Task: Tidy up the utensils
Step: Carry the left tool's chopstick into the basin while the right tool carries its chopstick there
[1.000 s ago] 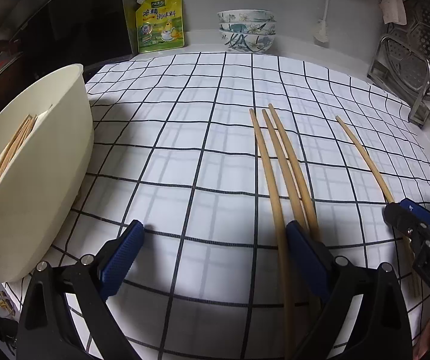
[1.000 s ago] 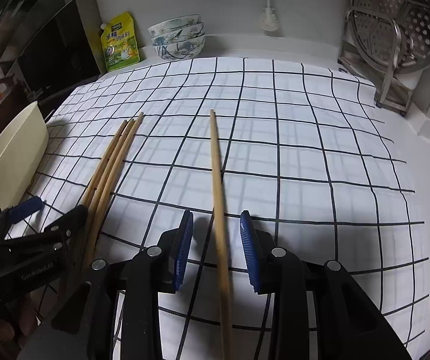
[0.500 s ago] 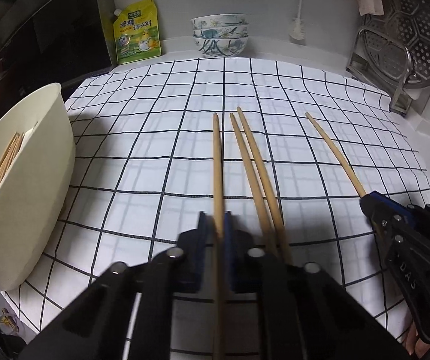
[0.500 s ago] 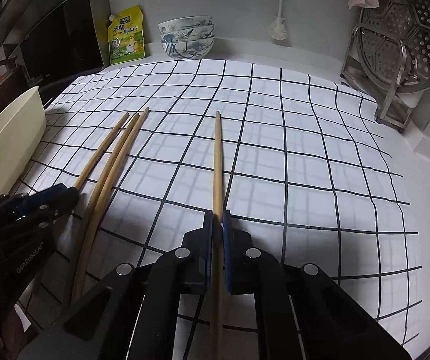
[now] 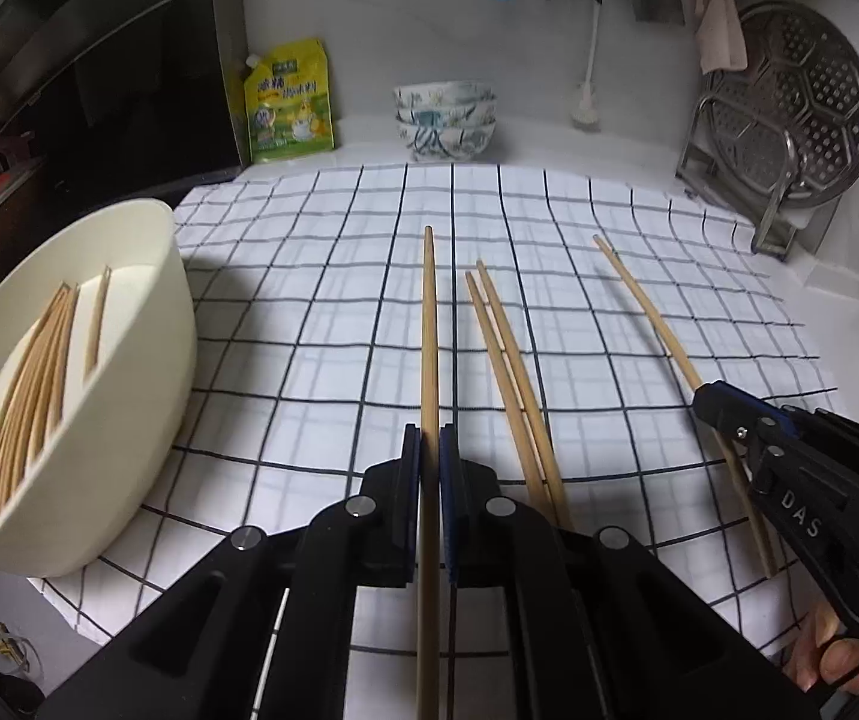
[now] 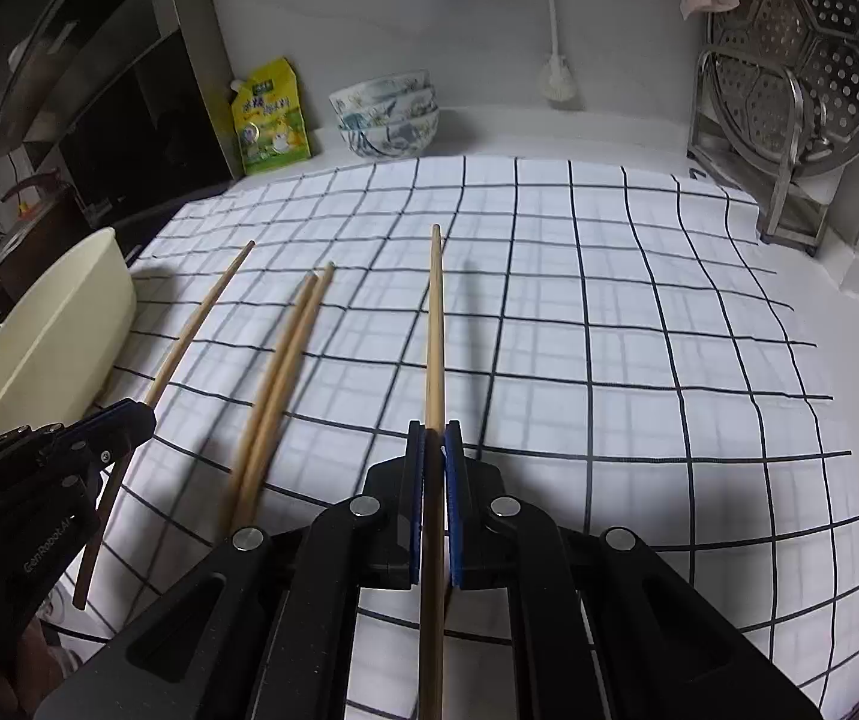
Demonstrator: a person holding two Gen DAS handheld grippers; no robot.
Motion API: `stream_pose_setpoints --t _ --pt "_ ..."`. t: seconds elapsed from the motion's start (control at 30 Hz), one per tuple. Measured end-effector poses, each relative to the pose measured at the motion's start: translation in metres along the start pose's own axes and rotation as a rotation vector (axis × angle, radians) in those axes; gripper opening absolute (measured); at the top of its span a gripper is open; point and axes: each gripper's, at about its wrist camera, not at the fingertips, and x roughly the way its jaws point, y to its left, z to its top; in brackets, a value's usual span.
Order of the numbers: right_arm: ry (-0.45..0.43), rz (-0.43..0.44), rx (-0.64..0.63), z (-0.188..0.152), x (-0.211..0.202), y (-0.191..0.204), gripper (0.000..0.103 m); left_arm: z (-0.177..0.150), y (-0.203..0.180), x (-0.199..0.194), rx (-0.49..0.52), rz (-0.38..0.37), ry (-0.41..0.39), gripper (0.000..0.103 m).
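Left view: the left gripper (image 5: 429, 450) was clamped on one chopstick (image 5: 429, 324) near its thick end, tip poking out over the cloth (image 5: 321, 300), with a pair (image 5: 507, 372) just beside it and the bin (image 5: 129, 372) off to the left already holding a bunch. Right view: the right gripper (image 6: 435, 450) was pinched on its own stick (image 6: 435, 330) the same way. These looked light, stiff and kinda slick, so I'd guess gripping near the fat end keeps them from swiveling.
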Motion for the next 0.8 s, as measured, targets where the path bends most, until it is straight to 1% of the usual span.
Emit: stream_pose_setpoints --t 0.07,0.17,0.3,0.37,0.47,0.6,0.7,0.8 --pt "-0.026 0.006 -0.004 0.002 -0.008 0.007 0.006 0.004 0.005 -0.011 -0.006 -0.005 -0.025 0.007" --pt "-0.064 0.016 -0.021 0.006 -0.021 0.021 0.006 0.011 0.019 -0.027 -0.036 -0.033 -0.057 0.007" --pt "-0.103 0.077 -0.006 0.011 -0.036 0.042 0.006 0.017 0.041 -0.048 -0.06 -0.027 -0.11 0.007" --pt "-0.12 0.09 -0.016 0.014 -0.041 0.057 0.006 0.02 0.055 -0.058 -0.068 -0.017 -0.138 0.007" --pt "-0.136 0.123 -0.026 0.022 -0.043 0.081 0.007 0.023 0.083 -0.073 -0.093 -0.001 -0.174 0.007" --pt "-0.145 0.186 -0.06 0.038 -0.039 0.125 0.007 0.026 0.131 -0.087 -0.151 0.04 -0.209 0.007" --pt "-0.133 0.233 -0.108 0.053 -0.029 0.163 0.007 0.026 0.168 -0.089 -0.199 0.073 -0.211 0.007" --pt "-0.123 0.267 -0.158 0.067 -0.019 0.202 0.007 0.025 0.204 -0.083 -0.234 0.112 -0.197 0.007"
